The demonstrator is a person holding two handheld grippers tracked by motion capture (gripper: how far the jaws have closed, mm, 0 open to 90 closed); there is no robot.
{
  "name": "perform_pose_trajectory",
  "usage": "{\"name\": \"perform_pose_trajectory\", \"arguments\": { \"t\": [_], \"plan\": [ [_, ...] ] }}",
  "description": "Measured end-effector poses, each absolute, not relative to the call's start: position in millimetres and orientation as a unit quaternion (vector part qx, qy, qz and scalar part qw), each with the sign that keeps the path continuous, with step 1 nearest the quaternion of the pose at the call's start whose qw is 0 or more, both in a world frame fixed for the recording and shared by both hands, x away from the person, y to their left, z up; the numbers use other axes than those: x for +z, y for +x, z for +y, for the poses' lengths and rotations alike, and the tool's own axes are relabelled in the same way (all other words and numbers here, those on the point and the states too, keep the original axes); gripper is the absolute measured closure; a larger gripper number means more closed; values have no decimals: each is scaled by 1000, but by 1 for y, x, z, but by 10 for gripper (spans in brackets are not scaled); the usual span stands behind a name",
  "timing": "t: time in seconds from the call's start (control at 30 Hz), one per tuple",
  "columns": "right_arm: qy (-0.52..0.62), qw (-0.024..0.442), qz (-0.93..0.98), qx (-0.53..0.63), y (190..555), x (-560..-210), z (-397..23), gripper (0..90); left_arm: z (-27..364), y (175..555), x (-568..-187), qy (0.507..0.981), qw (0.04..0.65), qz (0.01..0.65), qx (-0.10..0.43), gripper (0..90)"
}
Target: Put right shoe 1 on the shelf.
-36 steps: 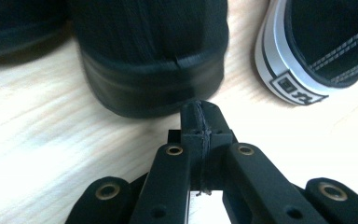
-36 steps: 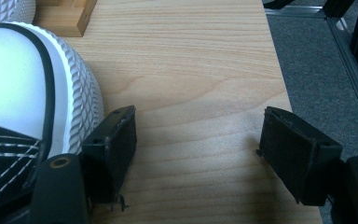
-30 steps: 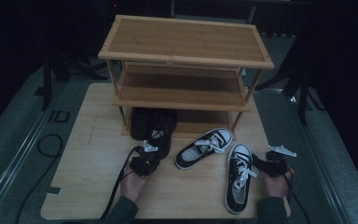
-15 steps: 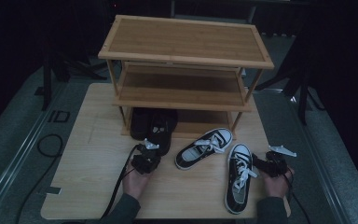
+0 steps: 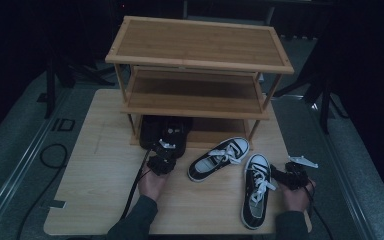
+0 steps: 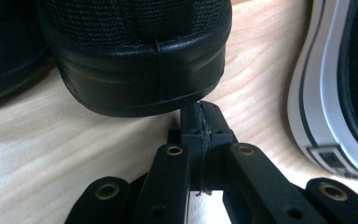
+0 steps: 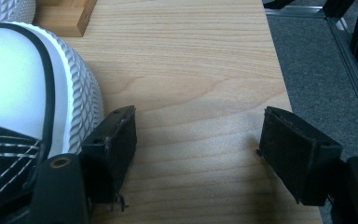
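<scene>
Two black shoes (image 5: 166, 131) sit under the three-tier bamboo rack (image 5: 198, 70); the left tool (image 6: 204, 122), jaws pressed together, touches one heel. Right tool (image 7: 196, 154) gapes empty beside a white-toed sneaker (image 7: 23, 107) on the wooden table (image 5: 95, 180).

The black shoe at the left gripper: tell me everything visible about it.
The black shoe lies on the table, partly under the rack's lowest shelf, beside a second black shoe. Its upper looks like dark woven fabric over a smooth, glossy, rubbery band with a vertical seam. The shut left gripper presses its tips against that band's lower edge.
</scene>
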State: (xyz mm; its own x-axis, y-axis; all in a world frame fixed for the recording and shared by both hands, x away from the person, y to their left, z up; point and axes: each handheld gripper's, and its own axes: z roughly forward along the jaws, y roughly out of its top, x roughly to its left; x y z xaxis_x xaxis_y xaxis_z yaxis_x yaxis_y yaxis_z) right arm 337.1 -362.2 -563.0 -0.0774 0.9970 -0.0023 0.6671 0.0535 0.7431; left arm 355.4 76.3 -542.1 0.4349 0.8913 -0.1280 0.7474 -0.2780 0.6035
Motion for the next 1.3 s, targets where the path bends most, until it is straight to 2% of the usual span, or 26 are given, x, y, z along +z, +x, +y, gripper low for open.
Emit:
{"name": "perform_pose_trajectory", "arguments": {
  "t": [0.87,1.07,1.3],
  "plan": [
    [621,277,670,298,337,-563,-362,270,70,390,-545,779,312,533,105,894],
    [620,277,671,298,337,-563,-362,270,88,367,-532,786,325,509,130,896],
    [620,277,671,298,337,-563,-362,271,143,356,-518,751,331,548,164,896]
  ]
}}
